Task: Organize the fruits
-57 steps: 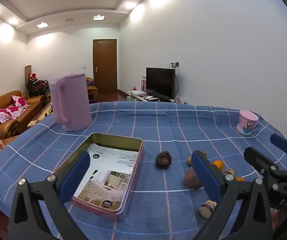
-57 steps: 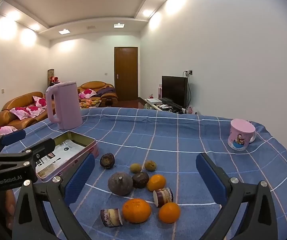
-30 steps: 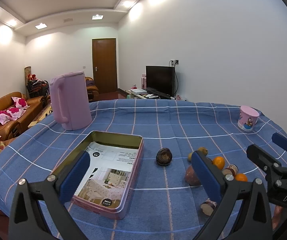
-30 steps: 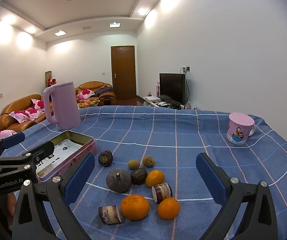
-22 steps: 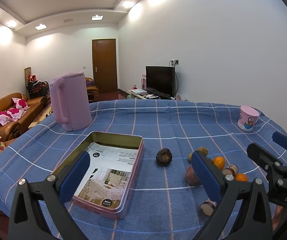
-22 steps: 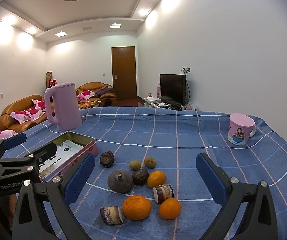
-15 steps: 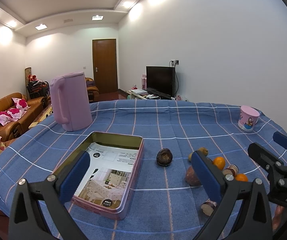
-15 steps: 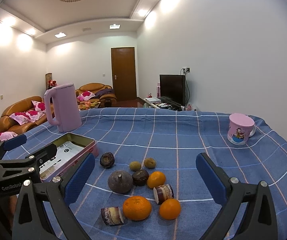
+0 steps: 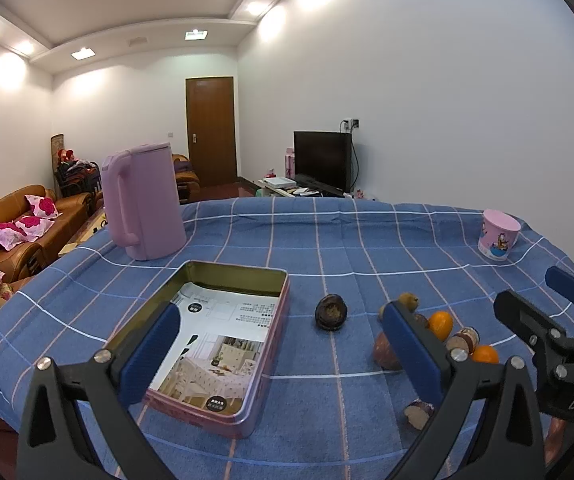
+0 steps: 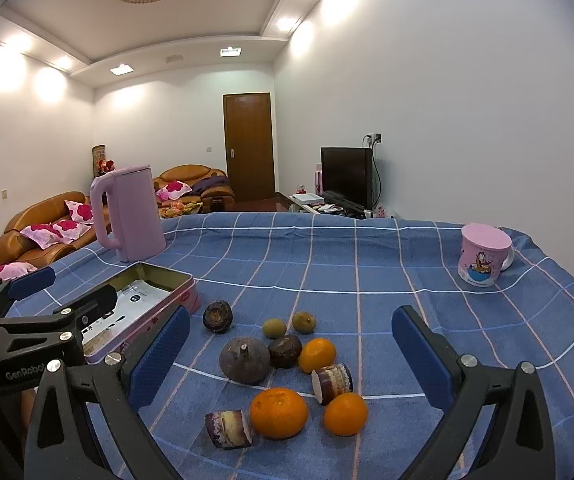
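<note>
Both tools hang above the blue checked tablecloth point(image 10: 367, 264) with nothing between their pads. The right gripper point(image 10: 291, 356) is spread wide, released, and frames the heap of fruit; the left gripper point(image 9: 283, 348) is equally splayed and empty, hovering over the shallow rectangular pink metal tin point(image 9: 223, 340) lined with a printed leaflet.

In the right wrist view the fruit sits at the centre: a large round orange point(image 10: 279, 412) at 6 o'clock, a smaller orange point(image 10: 345, 414) at 5 o'clock beside it, a third orange point(image 10: 317, 355) just above, a big dull-purple round fruit with a stem nub point(image 10: 245, 360) at 9 o'clock of the cluster, a dark brown wrinkled fruit point(image 10: 285, 351) touching it, two small olive-green fruits point(image 10: 289, 325) at 12 o'clock, and a lone dark wrinkled fruit point(image 10: 217, 316) toward 11 o'clock, nearest the tin. Two short purple-skinned cut stalk pieces point(image 10: 229, 428) lie among them.

No fruit is in the tin, so the job appears barely begun. A sensible first pick is the large orange: it stands free at the near edge. Lower the right pads either side of its widest part, close gently to avoid bruising, lift straight up so neighbours are not nudged rolling, then carry toward 10 o'clock. The tall lilac plastic kettle point(image 10: 129, 212) and pink cartoon mug point(image 10: 483, 256) stand well apart.
</note>
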Demonstrator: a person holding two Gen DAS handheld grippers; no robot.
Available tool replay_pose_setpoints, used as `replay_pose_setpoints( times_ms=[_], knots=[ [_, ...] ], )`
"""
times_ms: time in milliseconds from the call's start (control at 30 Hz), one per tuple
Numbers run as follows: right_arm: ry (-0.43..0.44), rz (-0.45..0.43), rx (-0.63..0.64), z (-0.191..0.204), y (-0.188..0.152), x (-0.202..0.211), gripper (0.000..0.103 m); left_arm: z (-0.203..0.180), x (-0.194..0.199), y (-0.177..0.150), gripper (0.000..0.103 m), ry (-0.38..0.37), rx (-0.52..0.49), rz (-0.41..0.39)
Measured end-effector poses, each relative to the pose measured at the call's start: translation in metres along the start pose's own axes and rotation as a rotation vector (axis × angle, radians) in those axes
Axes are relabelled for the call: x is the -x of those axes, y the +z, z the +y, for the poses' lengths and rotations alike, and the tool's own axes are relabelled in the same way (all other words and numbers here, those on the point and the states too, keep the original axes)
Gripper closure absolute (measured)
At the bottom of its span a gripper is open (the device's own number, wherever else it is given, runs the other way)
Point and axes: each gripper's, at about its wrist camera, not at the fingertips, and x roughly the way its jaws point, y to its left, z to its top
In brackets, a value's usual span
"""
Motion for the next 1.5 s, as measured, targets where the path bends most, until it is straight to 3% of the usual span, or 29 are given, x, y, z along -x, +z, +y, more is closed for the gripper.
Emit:
replay_pose_setpoints(
  times_ms=[1233, 1500],
  knots=[
    [-0.007, 0.015, 0.017, -0.002, -0.011, -0.001, 0.001, 0.001, -0.002, -0.008, 0.0, 0.001, -0.003, 0.013],
    [-0.1, 0.049, 0.01, -0.035, -0.031, -0.005, 0.001, -0.023, -0.014, -0.029, 0.0, -0.098, -0.018, 0.076]
  ],
)
